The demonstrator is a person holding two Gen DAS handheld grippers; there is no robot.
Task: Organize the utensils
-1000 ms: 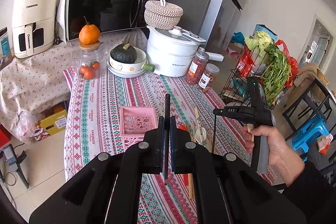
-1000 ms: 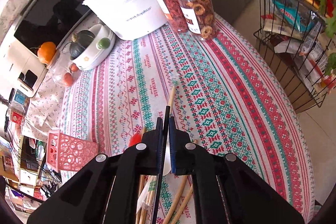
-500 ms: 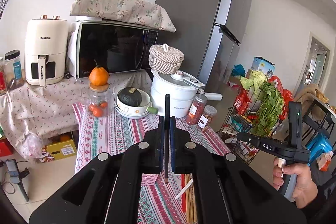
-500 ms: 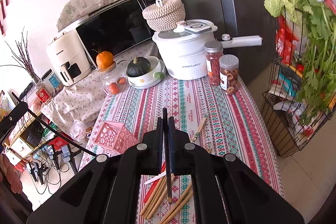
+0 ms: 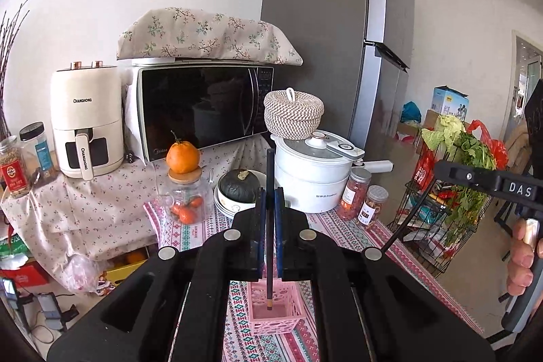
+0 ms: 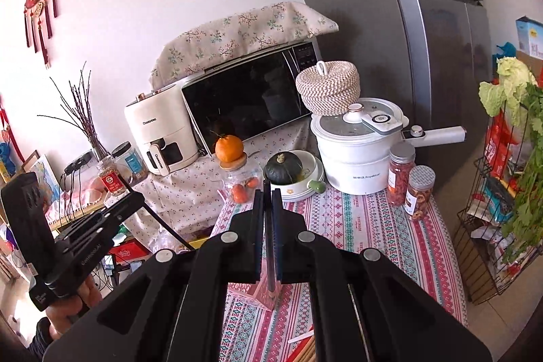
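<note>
Behind the patterned tablecloth (image 5: 342, 228) we see a microwave (image 5: 203, 107) under a flowered cover, a white air fryer (image 5: 86, 124) and a tall grey fridge (image 5: 325, 33). On the cloth stand a white pot (image 5: 314, 172) with a woven basket (image 5: 293, 112) on its lid, two spice jars (image 5: 366, 197), a dark squash in a bowl (image 5: 239, 185) and an orange on a glass jar (image 5: 183, 158).

We hold both grippers above the table. Our left gripper (image 5: 269, 202) is clamped on a dark chopstick (image 5: 269, 172) that stands upright, its lower tip over the pink basket (image 5: 275, 311). Our right gripper (image 6: 268, 206) is clamped on another dark chopstick (image 6: 268, 263), also upright, with its tip over that basket (image 6: 263, 294). More chopsticks (image 6: 305, 350) lie on the cloth at the lower edge of the right view.
</note>
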